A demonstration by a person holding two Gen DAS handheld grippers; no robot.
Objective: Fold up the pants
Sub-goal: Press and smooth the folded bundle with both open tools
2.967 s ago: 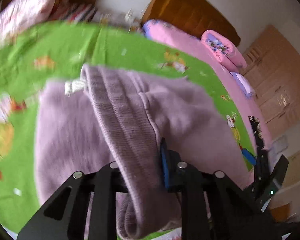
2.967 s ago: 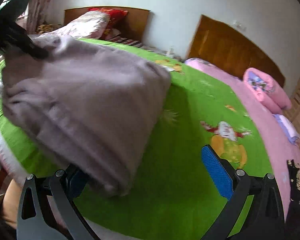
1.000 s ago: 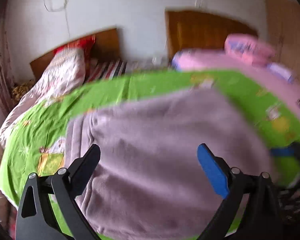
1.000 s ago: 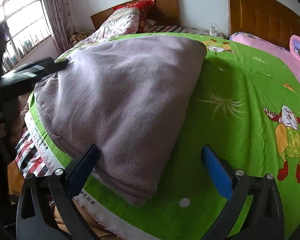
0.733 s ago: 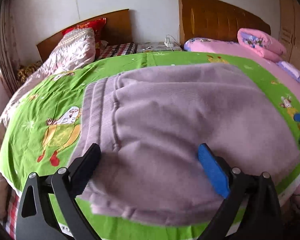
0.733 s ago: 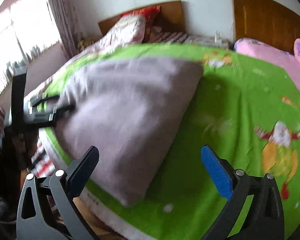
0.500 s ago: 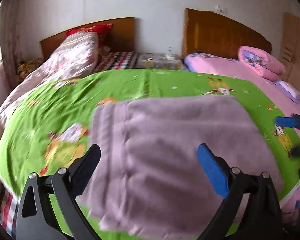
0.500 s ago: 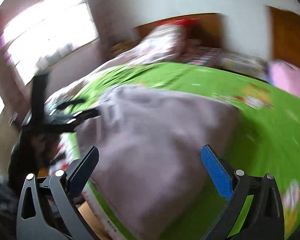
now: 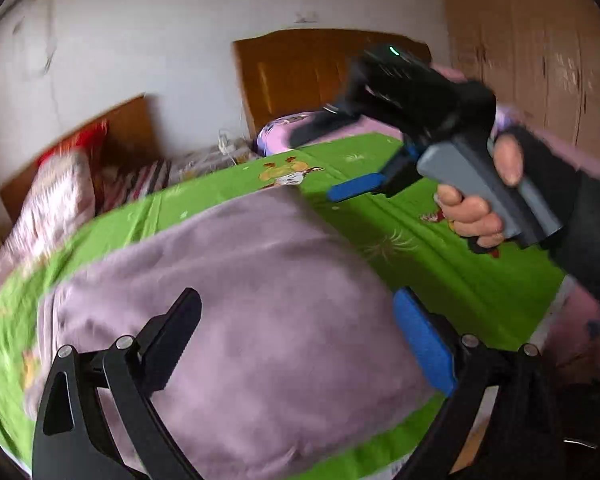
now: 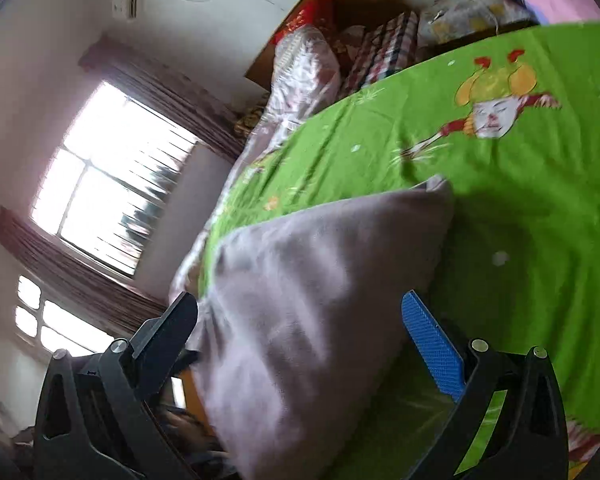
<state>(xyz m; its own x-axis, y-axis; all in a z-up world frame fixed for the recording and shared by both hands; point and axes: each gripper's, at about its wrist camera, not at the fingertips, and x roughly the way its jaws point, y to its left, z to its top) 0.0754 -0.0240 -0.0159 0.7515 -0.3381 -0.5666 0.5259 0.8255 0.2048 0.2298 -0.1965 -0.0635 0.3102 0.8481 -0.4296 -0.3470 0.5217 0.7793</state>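
Lilac fleece pants (image 9: 252, 304), folded into flat bundle, lie on green cartoon-print bed sheet (image 9: 452, 256) near bed edge. Left gripper (image 9: 296, 336) fingers spread wide, holding nothing, above pants. Right gripper (image 10: 300, 332) fingers wide apart, empty, tilted over pants.

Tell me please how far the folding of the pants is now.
The pants already lie on the green sheet as one compact folded block. Nothing is in hand: the left hand-held gripper and the right hand-held gripper are both open and empty. Left, at most, is smoothing the pile; the blur hides small creases.
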